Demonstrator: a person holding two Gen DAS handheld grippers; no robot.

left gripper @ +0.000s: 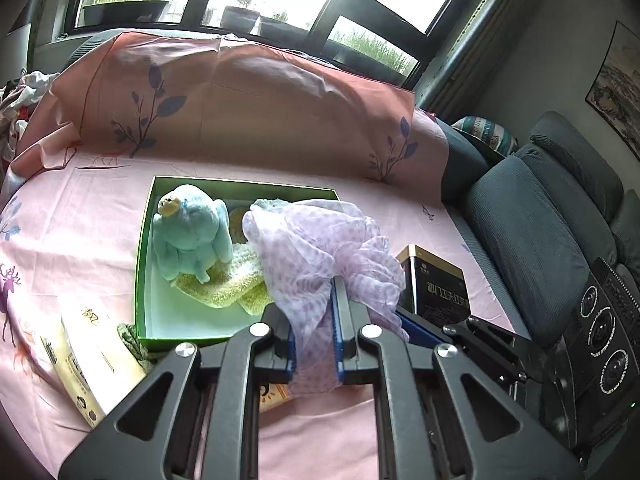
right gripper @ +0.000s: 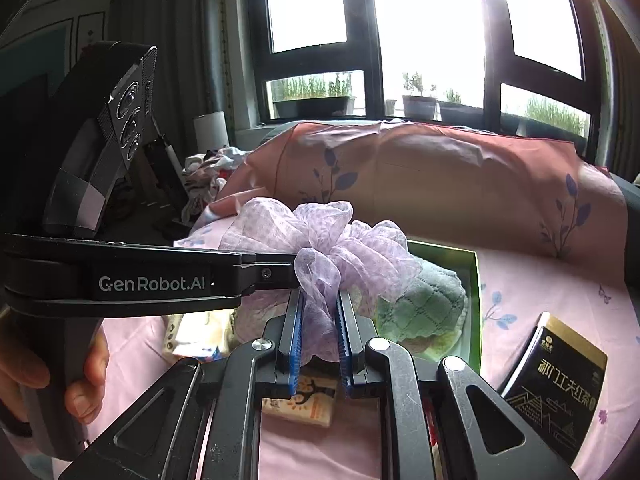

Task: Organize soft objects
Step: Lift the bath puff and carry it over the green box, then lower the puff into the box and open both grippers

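Note:
A sheer lilac scarf (left gripper: 320, 240) is held by both grippers above the right side of a green box (left gripper: 144, 240). My left gripper (left gripper: 314, 300) is shut on one bunch of the scarf. My right gripper (right gripper: 320, 308) is shut on another bunch of the scarf (right gripper: 332, 244). The left gripper's body (right gripper: 160, 276) crosses the right wrist view from the left. In the box sit a light blue plush toy (left gripper: 192, 232) and a yellow towel (left gripper: 224, 284). A green quilted cloth (right gripper: 424, 304) lies in the box (right gripper: 474, 292), partly under the scarf.
The box stands on a pink sheet (left gripper: 80, 216) over a bed. A black tea tin (left gripper: 436, 284) stands right of the box; it also shows in the right wrist view (right gripper: 556, 376). A tissue pack (left gripper: 84, 356) lies at the front left. A small orange packet (right gripper: 300, 400) lies below my right gripper. Grey cushions (left gripper: 540, 232) are at the right.

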